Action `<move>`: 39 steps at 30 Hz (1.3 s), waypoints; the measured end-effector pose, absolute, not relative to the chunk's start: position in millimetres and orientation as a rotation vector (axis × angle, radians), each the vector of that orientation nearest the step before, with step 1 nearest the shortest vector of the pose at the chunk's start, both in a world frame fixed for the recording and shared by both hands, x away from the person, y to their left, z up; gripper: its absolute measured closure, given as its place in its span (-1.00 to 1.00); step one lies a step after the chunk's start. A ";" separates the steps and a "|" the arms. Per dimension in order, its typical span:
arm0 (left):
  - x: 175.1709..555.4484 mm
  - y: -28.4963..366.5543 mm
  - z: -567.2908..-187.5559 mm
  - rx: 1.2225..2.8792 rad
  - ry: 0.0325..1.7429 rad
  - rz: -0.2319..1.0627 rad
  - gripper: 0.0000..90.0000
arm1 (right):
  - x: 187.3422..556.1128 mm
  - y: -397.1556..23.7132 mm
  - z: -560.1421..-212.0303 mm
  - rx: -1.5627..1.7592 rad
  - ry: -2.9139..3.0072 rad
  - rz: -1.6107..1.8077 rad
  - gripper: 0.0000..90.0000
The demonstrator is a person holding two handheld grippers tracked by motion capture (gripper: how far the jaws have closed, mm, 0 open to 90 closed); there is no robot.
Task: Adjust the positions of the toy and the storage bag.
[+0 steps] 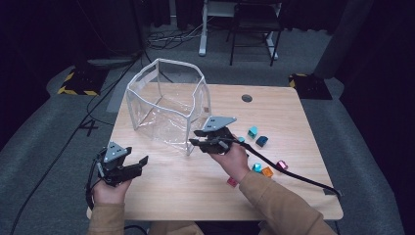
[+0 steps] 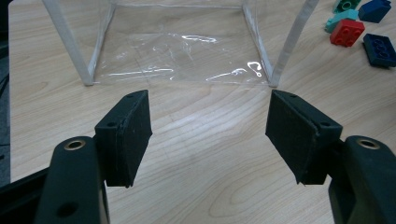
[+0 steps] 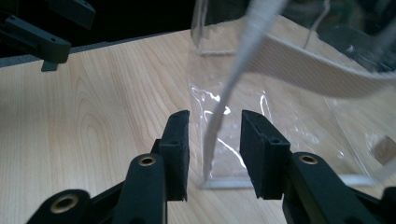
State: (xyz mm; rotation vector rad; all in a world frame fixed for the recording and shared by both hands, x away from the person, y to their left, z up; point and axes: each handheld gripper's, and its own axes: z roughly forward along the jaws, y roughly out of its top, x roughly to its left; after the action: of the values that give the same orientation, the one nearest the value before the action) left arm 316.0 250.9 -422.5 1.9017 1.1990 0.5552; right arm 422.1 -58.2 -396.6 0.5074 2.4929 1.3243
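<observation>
Glossy clear plastic bag (image 1: 169, 105), white trim perhaps cloth; matt wood table (image 1: 195, 186).

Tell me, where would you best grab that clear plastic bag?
Probably by a white-trimmed corner edge of the clear bag, coming from the near side. The trim looks stiffer than the film, and the right gripper already straddles the near corner seam, jaws open.

Left tool (image 1: 138, 164) gapes wide and low; right tool (image 1: 195, 137) stands half-parted, reaching forward.
</observation>
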 end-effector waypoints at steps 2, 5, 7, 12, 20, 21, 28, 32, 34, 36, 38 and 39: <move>315.8 250.3 -423.3 1.906 1.196 0.554 -0.30 | 423.2 -48.8 -396.9 0.508 2.484 1.300 0.44; 314.5 250.8 -424.6 1.912 1.197 0.550 -0.30 | 428.7 -41.1 -396.9 0.547 2.473 1.302 0.62; 313.8 251.8 -425.8 1.907 1.201 0.548 -0.30 | 432.5 -40.9 -396.8 0.572 2.476 1.315 0.78; 313.0 254.7 -425.3 1.896 1.209 0.547 -0.30 | 432.7 -44.2 -394.5 0.594 2.507 1.320 0.94; 313.1 253.4 -425.8 1.895 1.217 0.550 -0.30 | 403.7 -69.0 -389.5 0.521 2.565 1.287 0.94; 313.1 253.0 -425.8 1.898 1.217 0.552 -0.30 | 398.8 -73.6 -389.2 0.513 2.571 1.278 0.94; 314.0 248.2 -428.2 1.910 1.219 0.542 -0.30 | 367.6 -110.2 -389.1 0.519 2.604 1.305 0.95; 313.8 242.1 -429.6 1.930 1.200 0.527 -0.30 | 352.1 -128.4 -388.2 0.530 2.627 1.313 0.95; 312.8 238.7 -429.7 1.941 1.185 0.526 -0.30 | 343.1 -136.6 -388.3 0.526 2.632 1.316 0.95; 310.7 235.5 -429.9 1.944 1.171 0.516 -0.30 | 334.3 -144.6 -388.3 0.530 2.636 1.321 0.95; 308.4 233.2 -431.1 1.944 1.149 0.490 -0.30 | 325.7 -151.9 -388.0 0.520 2.634 1.318 0.95; 307.4 232.8 -432.1 1.943 1.138 0.469 -0.31 | 322.0 -155.4 -388.5 0.520 2.637 1.322 0.95</move>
State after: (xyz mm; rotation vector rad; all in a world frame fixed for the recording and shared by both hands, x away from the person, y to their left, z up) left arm 307.4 232.8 -432.1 1.9429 1.1382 0.4693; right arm 322.0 -155.4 -388.5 0.5198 2.6374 1.3216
